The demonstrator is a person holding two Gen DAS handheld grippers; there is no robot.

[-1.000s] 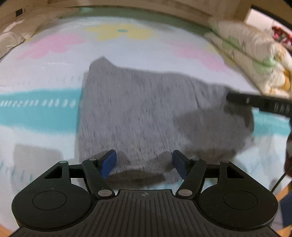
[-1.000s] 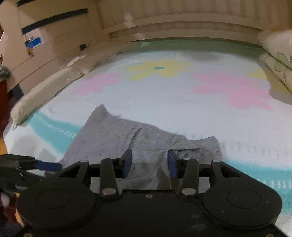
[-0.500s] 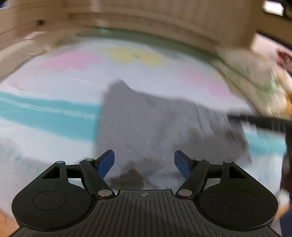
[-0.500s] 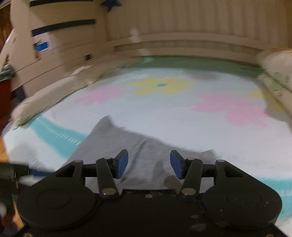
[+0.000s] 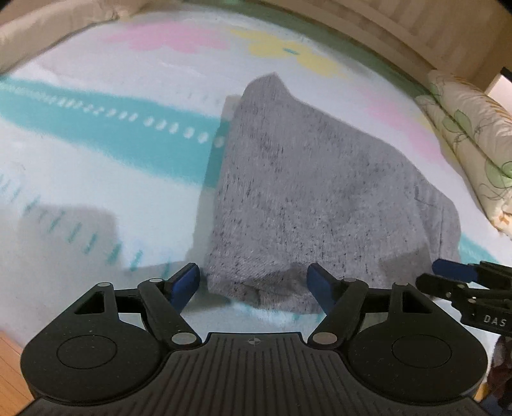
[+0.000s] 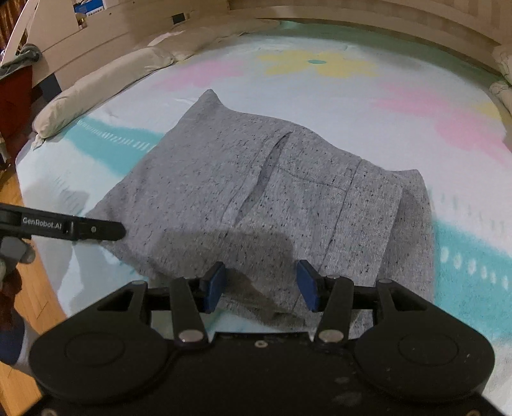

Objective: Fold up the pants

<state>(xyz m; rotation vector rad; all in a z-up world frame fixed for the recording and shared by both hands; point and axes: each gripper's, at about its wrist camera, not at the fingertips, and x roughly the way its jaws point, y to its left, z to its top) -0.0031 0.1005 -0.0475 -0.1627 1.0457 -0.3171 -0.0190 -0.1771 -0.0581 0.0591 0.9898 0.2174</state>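
The grey speckled pants (image 5: 307, 192) lie folded into a compact wedge on the bed; in the right wrist view the pants (image 6: 256, 192) show a pocket seam and a second layer at the right edge. My left gripper (image 5: 254, 284) is open and empty, its blue pads on either side of the near left corner of the pants. My right gripper (image 6: 260, 286) is open and empty at the near edge of the pants. The right gripper also shows in the left wrist view (image 5: 454, 275), and the left gripper in the right wrist view (image 6: 96, 230), at the pants' left corner.
The bed sheet (image 6: 416, 105) is white with pink and yellow flowers and a teal stripe. A long beige pillow (image 6: 105, 86) lies along the left side. A folded floral quilt (image 5: 473, 134) lies at the right. A wooden headboard (image 6: 352, 19) is behind, wooden floor (image 6: 22, 288) at the near left.
Both grippers have drawn back toward the near edge of the pants and stayed open. The left view has swung to the left corner; the pants lie still.
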